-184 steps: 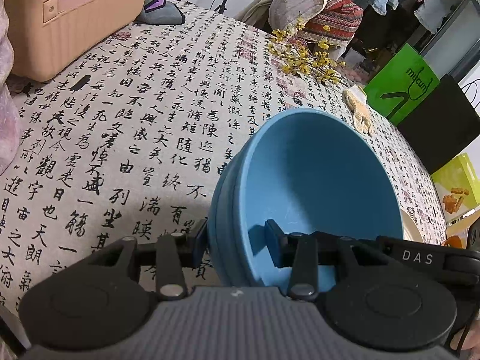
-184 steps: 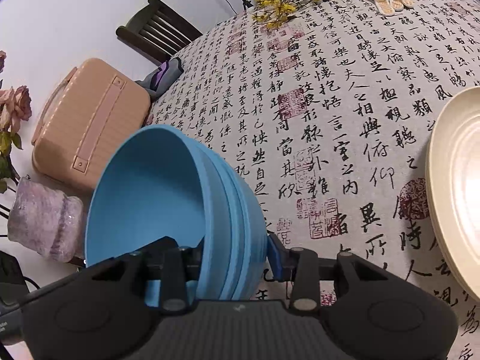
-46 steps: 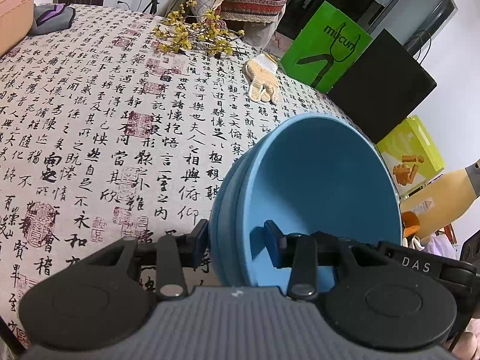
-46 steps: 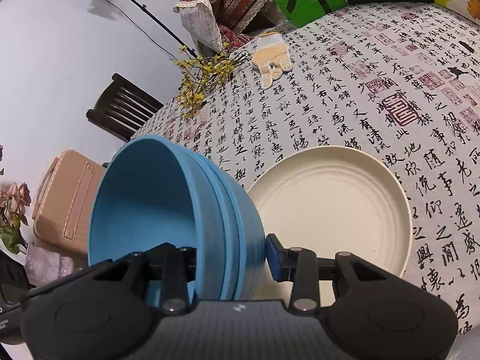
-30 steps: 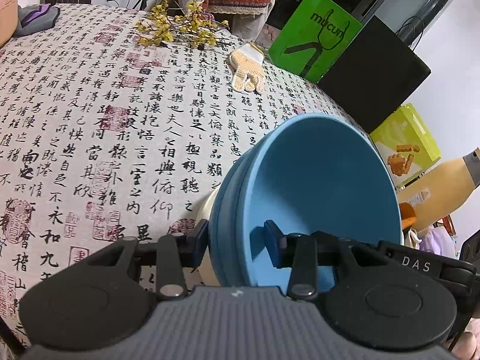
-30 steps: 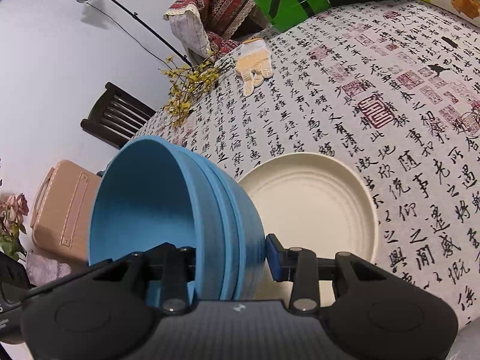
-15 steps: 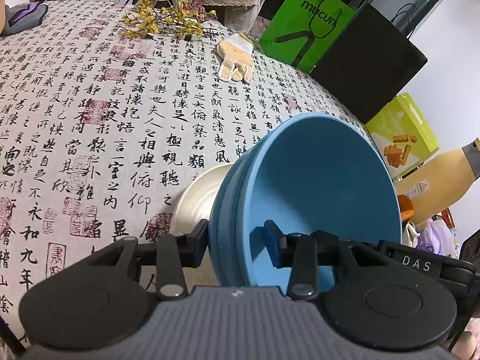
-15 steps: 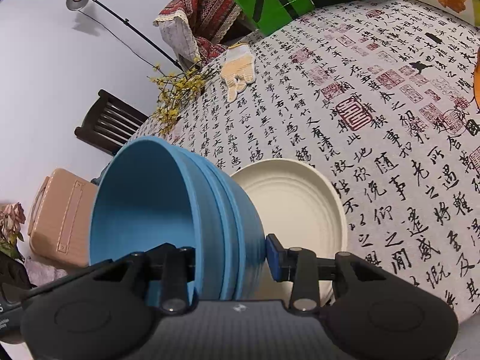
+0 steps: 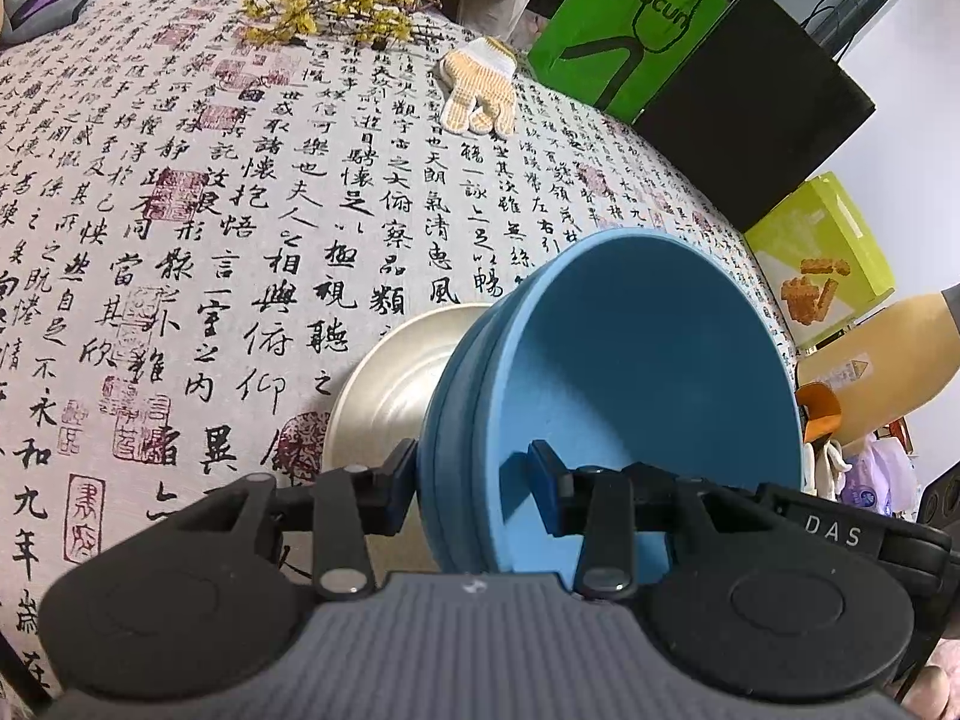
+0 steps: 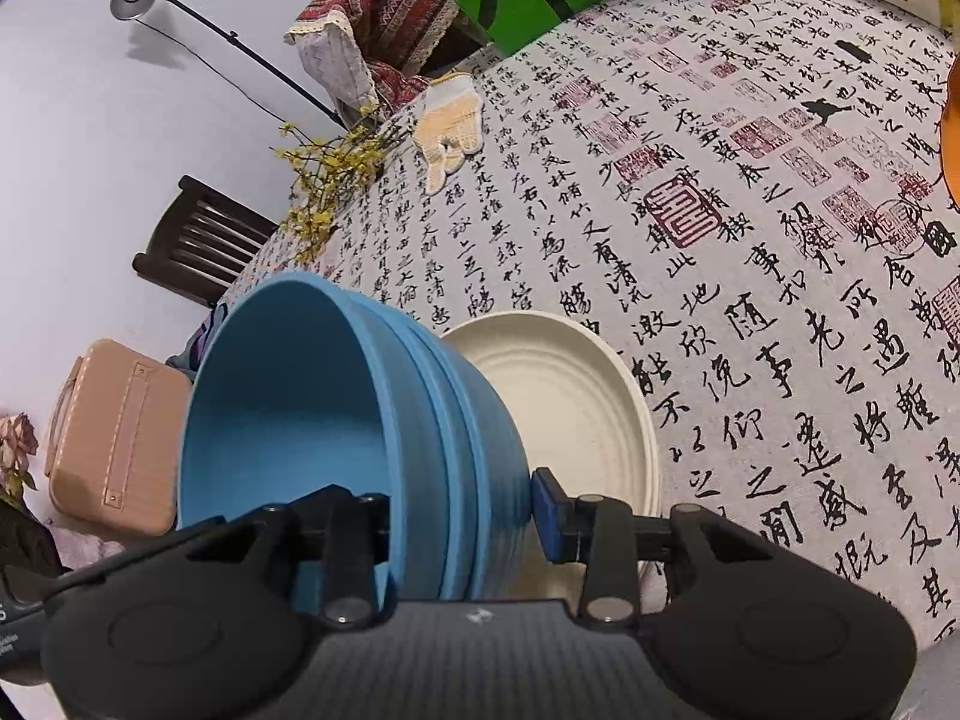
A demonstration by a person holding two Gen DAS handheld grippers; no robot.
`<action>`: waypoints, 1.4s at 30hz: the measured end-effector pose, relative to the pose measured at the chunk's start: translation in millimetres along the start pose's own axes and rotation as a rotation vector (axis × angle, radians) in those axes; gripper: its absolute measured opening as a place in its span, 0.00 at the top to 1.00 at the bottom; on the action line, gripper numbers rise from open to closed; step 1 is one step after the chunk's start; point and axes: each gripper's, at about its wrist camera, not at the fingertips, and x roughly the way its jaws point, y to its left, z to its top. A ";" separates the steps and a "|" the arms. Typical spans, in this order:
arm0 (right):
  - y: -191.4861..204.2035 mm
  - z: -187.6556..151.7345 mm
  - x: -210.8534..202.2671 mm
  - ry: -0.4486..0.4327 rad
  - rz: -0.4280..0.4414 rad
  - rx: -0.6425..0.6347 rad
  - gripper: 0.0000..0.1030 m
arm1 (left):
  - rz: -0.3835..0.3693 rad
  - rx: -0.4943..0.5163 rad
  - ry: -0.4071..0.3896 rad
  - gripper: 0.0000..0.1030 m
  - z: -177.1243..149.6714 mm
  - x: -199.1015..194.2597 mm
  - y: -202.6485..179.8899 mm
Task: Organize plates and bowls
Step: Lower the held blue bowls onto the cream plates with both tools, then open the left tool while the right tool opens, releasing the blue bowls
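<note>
We see our left gripper [image 9: 474, 489] clamped on the near rim of the blue bowl stack [image 9: 636, 384], our right gripper [image 10: 456, 510] clamped on the opposite rim; stack tilted, above the cream plate [image 10: 558, 396], plate on the tablecloth [image 10: 750, 252]

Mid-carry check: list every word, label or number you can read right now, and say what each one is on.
"DAS": white letters on the black gripper body, seen from the left wrist.
"mucun", roughly, in stylised letters: green bag behind the table.
Tablecloth: printed all over with Chinese calligraphy and red seal stamps, not transcribed here.
Yellow-green box: only a food picture shows, no readable text.
No numbers seen.
</note>
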 end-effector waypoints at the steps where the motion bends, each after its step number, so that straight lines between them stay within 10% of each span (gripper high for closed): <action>1: -1.0 0.4 1.2 0.004 -0.001 0.002 0.66 | 0.002 0.000 0.003 0.61 0.2 1.6 -0.3; 32: -12.5 19.2 14.7 0.019 0.023 -0.033 0.54 | 0.018 0.012 0.043 0.56 7.3 19.8 2.3; 42: -5.7 6.2 -8.8 -0.059 0.094 -0.117 0.31 | 0.028 0.113 -0.119 0.23 -5.6 -16.2 -1.2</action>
